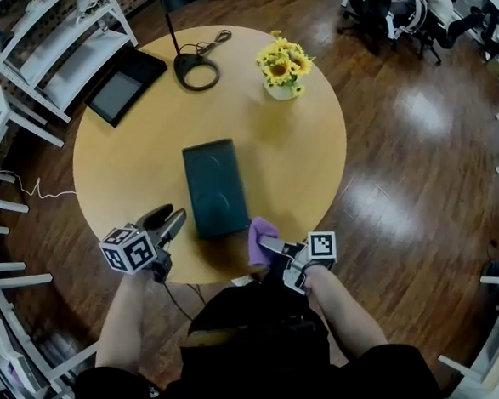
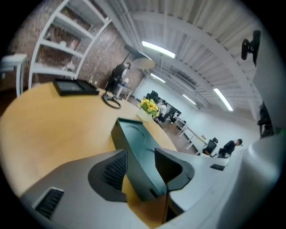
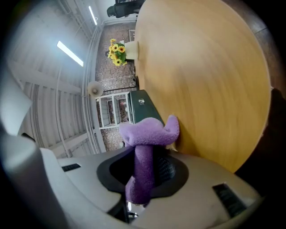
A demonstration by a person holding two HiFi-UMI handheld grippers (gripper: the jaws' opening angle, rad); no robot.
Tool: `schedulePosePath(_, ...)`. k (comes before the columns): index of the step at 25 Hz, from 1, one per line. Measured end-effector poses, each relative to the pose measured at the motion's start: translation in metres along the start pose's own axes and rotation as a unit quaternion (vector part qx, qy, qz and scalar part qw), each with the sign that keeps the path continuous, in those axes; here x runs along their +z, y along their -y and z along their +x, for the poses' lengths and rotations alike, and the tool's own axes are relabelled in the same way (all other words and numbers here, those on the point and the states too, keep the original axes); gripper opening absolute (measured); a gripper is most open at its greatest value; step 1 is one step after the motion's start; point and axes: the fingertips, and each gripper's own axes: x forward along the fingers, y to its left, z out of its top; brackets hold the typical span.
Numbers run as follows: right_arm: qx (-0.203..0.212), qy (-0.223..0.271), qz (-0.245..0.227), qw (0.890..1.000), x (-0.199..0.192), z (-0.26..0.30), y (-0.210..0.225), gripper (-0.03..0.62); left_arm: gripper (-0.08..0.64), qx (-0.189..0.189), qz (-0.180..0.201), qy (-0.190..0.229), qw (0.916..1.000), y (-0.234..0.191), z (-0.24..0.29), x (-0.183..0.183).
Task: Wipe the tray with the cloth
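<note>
Clamping the purple cloth [image 1: 260, 235] in my right tongs [image 1: 268, 246] beside the tray [image 1: 215, 188] at the centre of the table [image 1: 128, 164], ready to wipe, while my left tongs [image 1: 173, 222] stand apart at its near-left corner, probably to steady it.

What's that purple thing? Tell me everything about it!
It's a small purple cloth, soft and fuzzy like fleece. The right gripper is shut on its middle, so it's bunched up: a crumpled end puffs out past the jaws. It's at the table's near edge, close to the dark tray's corner. Whether it touches the table I cannot tell.
</note>
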Motion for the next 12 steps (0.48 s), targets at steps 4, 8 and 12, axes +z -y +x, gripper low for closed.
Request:
schedulePosePath(4, -0.023, -0.01, 0.018, 1.0, -0.011, 0.006, 0.006, 0.081, 0.252, 0.016, 0.09, 0.04, 0.995, -0.035, 0.089, 0.071)
schedulePosePath(8, -0.057, -0.015, 0.007, 0.998, -0.021, 0.015, 0.011, 0.081, 0.279, -0.001, 0.094, -0.032, 0.9951, -0.042, 0.165, 0.081)
schedulePosePath(12, -0.067, 0.025, -0.028, 0.997, -0.015, 0.03, 0.003, 0.081, 0.229, -0.025, 0.142, -0.064, 0.9876, -0.032, 0.168, 0.069)
